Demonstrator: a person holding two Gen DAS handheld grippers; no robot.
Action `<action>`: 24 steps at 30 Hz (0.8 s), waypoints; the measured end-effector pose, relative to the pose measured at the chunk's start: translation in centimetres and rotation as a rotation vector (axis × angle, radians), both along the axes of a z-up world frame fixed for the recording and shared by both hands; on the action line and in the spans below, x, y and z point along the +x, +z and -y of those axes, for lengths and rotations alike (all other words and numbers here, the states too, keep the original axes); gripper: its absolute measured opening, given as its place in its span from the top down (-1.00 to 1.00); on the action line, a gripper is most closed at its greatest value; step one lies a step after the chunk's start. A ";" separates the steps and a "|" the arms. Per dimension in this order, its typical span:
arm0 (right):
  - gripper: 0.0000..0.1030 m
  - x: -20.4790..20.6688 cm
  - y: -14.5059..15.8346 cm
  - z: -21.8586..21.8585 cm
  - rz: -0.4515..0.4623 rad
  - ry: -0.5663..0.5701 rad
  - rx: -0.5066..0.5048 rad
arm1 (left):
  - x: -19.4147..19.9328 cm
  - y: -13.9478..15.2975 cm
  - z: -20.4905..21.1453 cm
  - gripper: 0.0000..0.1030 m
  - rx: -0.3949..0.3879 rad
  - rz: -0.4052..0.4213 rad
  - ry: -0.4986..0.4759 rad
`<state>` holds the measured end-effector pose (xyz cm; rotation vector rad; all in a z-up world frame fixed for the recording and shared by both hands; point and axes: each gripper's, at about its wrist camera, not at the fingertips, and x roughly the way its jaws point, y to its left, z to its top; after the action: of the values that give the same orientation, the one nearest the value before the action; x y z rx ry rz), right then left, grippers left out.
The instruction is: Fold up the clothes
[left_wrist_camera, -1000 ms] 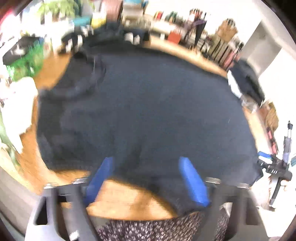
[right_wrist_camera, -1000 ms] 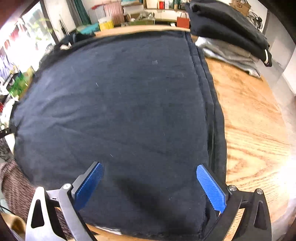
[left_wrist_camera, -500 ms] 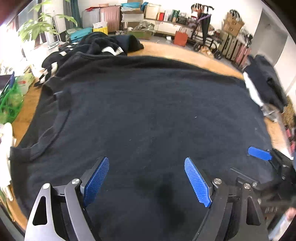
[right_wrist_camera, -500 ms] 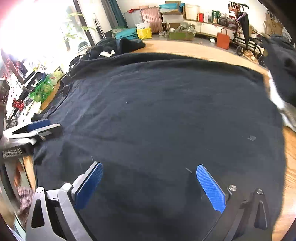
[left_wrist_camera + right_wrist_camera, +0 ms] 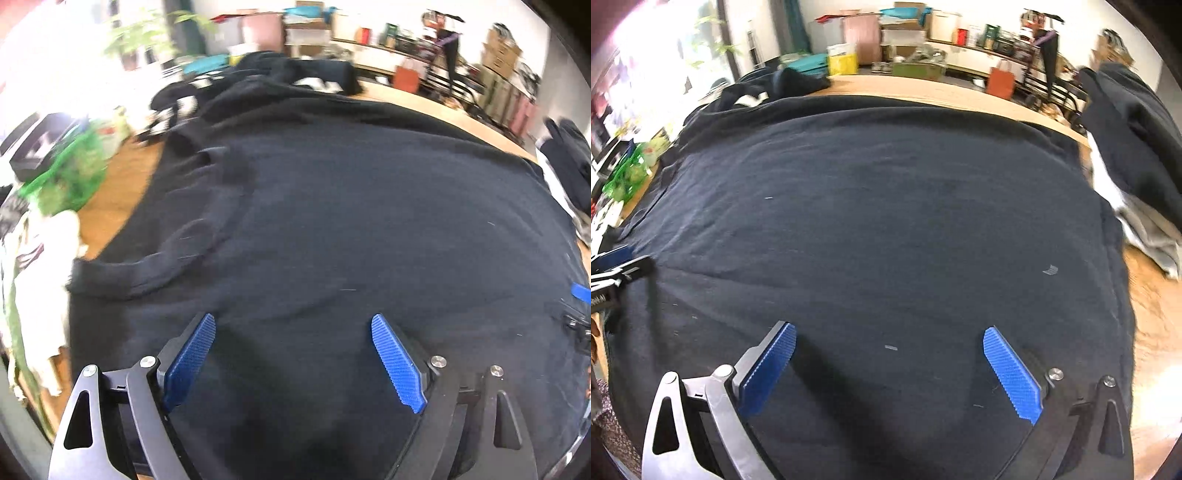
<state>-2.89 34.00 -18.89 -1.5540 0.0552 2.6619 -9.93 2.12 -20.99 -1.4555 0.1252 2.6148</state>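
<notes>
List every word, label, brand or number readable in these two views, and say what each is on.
No text can be read for certain.
Left hand-held gripper: white lettering on its body at the left edge of the right wrist view, cut off and too small to read.
Black garment at the table's far end: white markings, too blurred to tell whether they are letters.
Black shirt: no print visible.
Boxes and bags on the far shelves: labels too small and blurred.

The spread shirt (image 5: 886, 221) is plain black. The bench (image 5: 1156, 332) is orange-brown wood with visible grain. Both grippers' fingers (image 5: 192, 354) carry bright blue ribbed pads. At upper left of the left wrist frame, a heaped garment (image 5: 236, 81) is black with white stripes.
</notes>
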 end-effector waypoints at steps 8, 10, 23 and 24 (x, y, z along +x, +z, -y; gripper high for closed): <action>-1.00 1.5 0.3 -5.5 0.008 -0.099 -0.004 | -0.6 0.8 1.5 -0.69 0.023 -0.018 0.030; -1.00 1.4 0.4 -6.3 0.010 -0.125 -0.034 | -1.4 1.7 0.3 -0.69 0.107 -0.021 0.003; -1.00 -8.6 0.9 -1.4 -0.005 -0.111 -0.117 | -8.5 2.2 -14.3 -0.69 0.041 -0.025 -0.244; -1.00 -9.2 0.7 -1.2 0.000 -0.111 -0.112 | -8.8 1.9 -15.0 -0.69 0.037 -0.020 -0.259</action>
<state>-12.06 35.15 -18.18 -1.5332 0.2858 2.6139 -18.75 17.09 -19.04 -1.3050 0.2480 2.4104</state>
